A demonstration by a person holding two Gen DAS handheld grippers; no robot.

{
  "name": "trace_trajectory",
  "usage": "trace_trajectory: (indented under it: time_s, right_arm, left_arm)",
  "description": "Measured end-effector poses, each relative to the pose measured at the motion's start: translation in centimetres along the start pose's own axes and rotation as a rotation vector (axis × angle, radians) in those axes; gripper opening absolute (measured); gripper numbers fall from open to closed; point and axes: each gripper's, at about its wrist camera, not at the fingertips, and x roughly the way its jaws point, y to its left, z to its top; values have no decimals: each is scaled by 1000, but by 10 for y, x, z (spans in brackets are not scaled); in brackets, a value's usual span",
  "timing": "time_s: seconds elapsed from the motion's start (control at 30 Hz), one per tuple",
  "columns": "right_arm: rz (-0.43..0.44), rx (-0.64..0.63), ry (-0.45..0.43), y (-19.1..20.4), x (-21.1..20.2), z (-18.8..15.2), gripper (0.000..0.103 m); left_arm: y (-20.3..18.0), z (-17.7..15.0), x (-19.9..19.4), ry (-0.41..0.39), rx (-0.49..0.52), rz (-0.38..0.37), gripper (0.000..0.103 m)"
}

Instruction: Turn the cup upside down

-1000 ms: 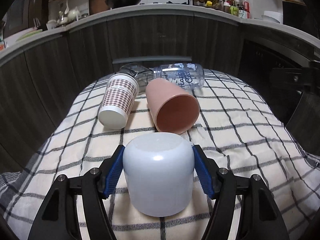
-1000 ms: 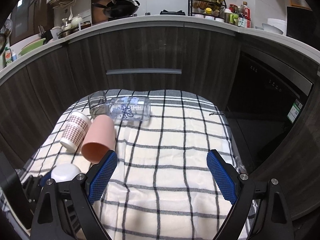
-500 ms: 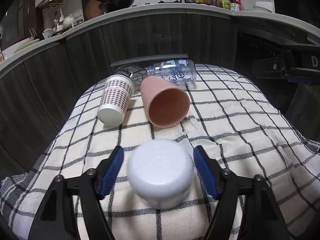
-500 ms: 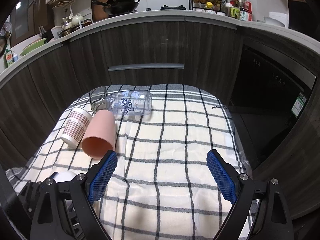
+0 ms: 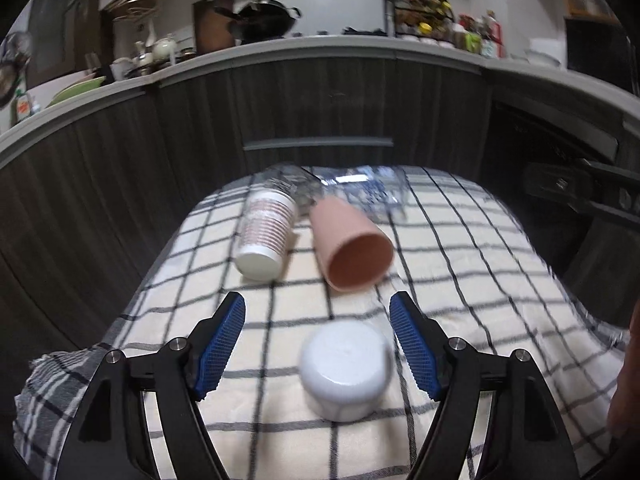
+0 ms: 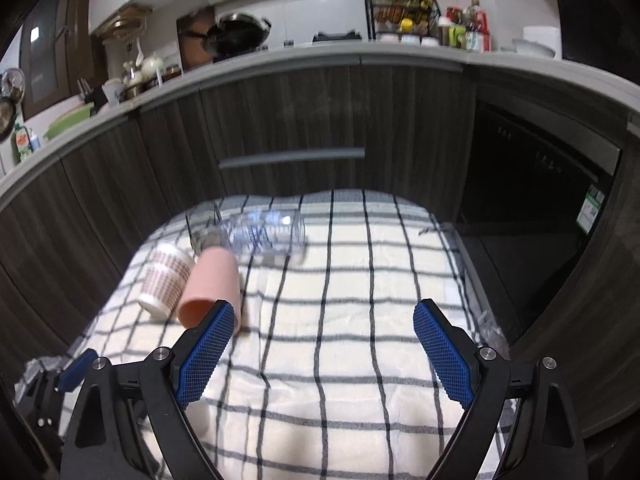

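Jaws spread on both your left gripper [image 5: 318, 336] and right gripper [image 6: 324, 350], pinching nothing. White cup [image 5: 347, 370] stands base-up on the checked cloth [image 5: 460, 280], between the left jaws, not touching. Looks flipped; back straight off, don't clip it. Count: one white cup, one pink cup [image 5: 352, 250], one patterned cup [image 5: 266, 240], one clear bottle [image 6: 266, 236].

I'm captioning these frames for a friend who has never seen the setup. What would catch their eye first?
Likely the white cup, standing upside down on the checked cloth between the open blue pads of the left gripper, touching neither. Beyond it lie a pink cup on its side, mouth toward the camera, a patterned paper cup to its left and a clear bottle behind. The right gripper is open over bare cloth.
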Motion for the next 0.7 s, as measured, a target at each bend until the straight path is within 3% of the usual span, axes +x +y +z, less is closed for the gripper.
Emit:
trace_trajectory:
  time_s: [0.3,0.47,0.7]
  right_arm:
    - [-37,13,-153,22,-21,1,94]
    - [-61,11,-143,31,-14,-4,95]
    - [-85,-5,-127,37,-17,-7,95]
  left_arm:
    - [38,17,-6,-61,-115,97,81]
    - [49,19,-2,-72,-134,127,81]
    - [55,22,-8,-53,-156,112,81]
